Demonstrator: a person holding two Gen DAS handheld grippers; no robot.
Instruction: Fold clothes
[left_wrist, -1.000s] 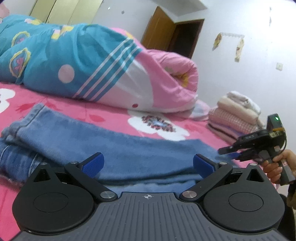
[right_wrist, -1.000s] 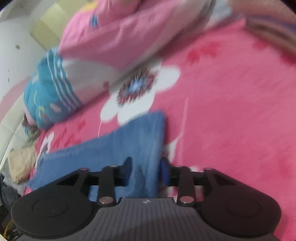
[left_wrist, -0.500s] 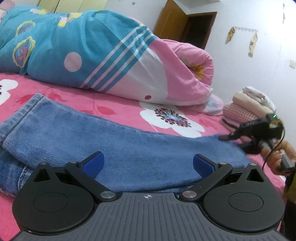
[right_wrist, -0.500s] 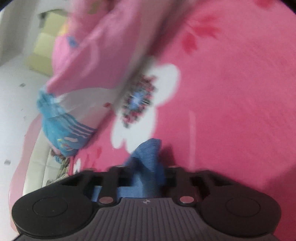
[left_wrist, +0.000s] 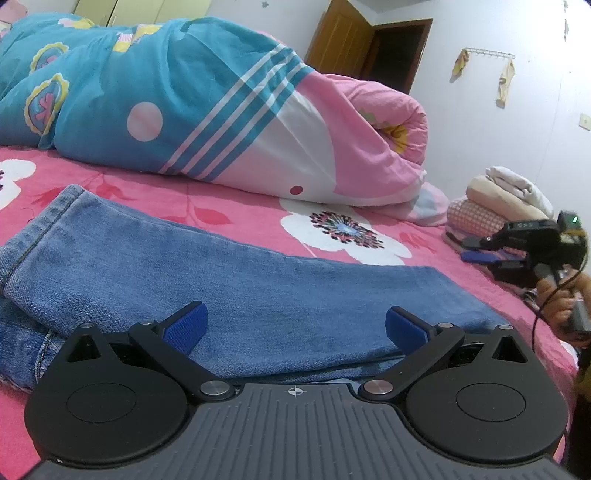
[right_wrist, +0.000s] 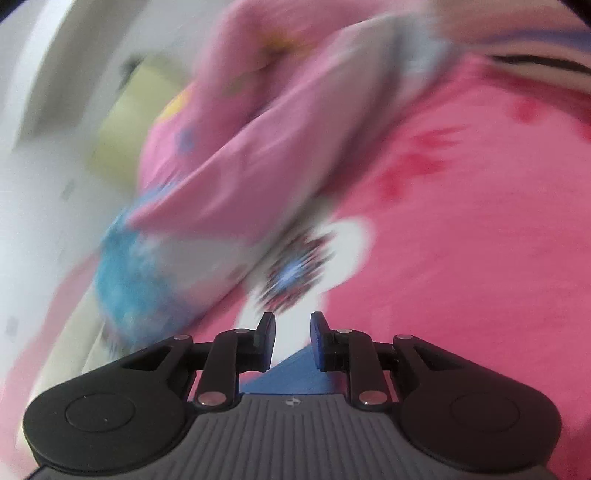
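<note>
Lying flat along the pink bed, the jeans sit under the wide-spread left gripper, while the right gripper (blurred, jaws narrowly parted, empty) hangs off the leg end, so a snatched regrasp risks catching one layer and skewing the fold.

Pink flowered bed carries jeans, rolled quilt, folded stack

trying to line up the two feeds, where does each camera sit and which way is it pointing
Left wrist: sits on the left gripper, low over the bed, looking across the jeans toward the rolled quilt, door and clothes stack; shows its open fingers, plus the right gripper and a hand.
Right wrist: sits on the right gripper, blurred, tilted, facing the quilt; fingers slightly apart, a bit of jeans behind them.
Shared: jeans, quilt, flowered pink sheet.
</note>
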